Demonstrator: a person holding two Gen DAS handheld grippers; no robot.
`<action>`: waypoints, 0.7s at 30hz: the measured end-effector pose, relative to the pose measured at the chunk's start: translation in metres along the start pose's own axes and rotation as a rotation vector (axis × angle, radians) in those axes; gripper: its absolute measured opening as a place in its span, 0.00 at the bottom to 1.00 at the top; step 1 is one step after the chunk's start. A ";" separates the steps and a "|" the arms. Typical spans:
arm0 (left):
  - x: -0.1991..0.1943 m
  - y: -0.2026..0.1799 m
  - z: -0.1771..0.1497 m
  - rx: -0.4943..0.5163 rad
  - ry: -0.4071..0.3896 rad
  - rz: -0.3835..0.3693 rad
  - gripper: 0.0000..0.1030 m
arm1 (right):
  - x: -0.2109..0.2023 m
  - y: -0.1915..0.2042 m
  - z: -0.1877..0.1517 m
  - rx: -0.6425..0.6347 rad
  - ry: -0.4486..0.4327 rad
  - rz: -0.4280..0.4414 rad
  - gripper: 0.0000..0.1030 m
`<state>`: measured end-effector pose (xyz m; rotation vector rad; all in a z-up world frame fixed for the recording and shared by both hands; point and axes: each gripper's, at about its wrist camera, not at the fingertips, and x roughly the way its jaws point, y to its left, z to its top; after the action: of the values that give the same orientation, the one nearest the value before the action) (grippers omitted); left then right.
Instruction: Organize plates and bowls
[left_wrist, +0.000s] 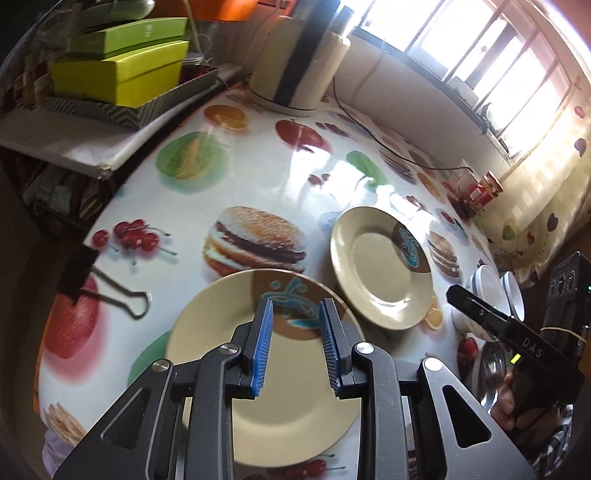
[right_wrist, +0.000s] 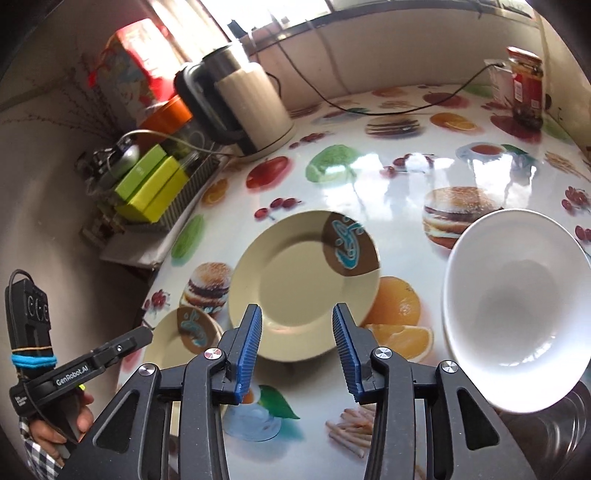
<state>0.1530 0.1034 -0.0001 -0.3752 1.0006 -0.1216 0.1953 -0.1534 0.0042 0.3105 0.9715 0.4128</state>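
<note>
Two beige plates with a brown-and-blue motif lie flat on the food-print tablecloth (left_wrist: 258, 177). In the left wrist view the near plate (left_wrist: 288, 387) is right under my left gripper (left_wrist: 295, 302), which is open with nothing between its blue pads. The second plate (left_wrist: 380, 266) lies to its right. In the right wrist view that plate (right_wrist: 295, 280) lies below my right gripper (right_wrist: 297, 308), also open and holding nothing. A white bowl (right_wrist: 517, 314) stands to its right, and the other plate (right_wrist: 173, 343) lies at the left below the left gripper (right_wrist: 147, 334).
A kettle (right_wrist: 243, 103) with its cable stands at the back. Green boxes (left_wrist: 118, 74) sit in a tray off the table's left edge. A red-labelled jar (right_wrist: 524, 85) is at the far right. A binder clip (left_wrist: 110, 291) grips the cloth's edge. A steel bowl (left_wrist: 487, 369) sits near the white bowls (left_wrist: 491, 291).
</note>
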 end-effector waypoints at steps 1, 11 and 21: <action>0.002 -0.003 0.001 0.005 0.004 0.000 0.26 | 0.000 0.000 0.000 -0.006 0.000 0.014 0.38; 0.021 -0.021 0.018 0.040 0.031 -0.007 0.26 | 0.009 -0.018 0.005 0.020 0.018 -0.036 0.38; 0.051 -0.032 0.036 0.059 0.082 -0.015 0.26 | 0.015 -0.033 0.017 0.052 0.008 -0.088 0.38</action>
<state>0.2131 0.0687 -0.0117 -0.3261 1.0728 -0.1806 0.2236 -0.1760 -0.0121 0.3121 1.0008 0.3094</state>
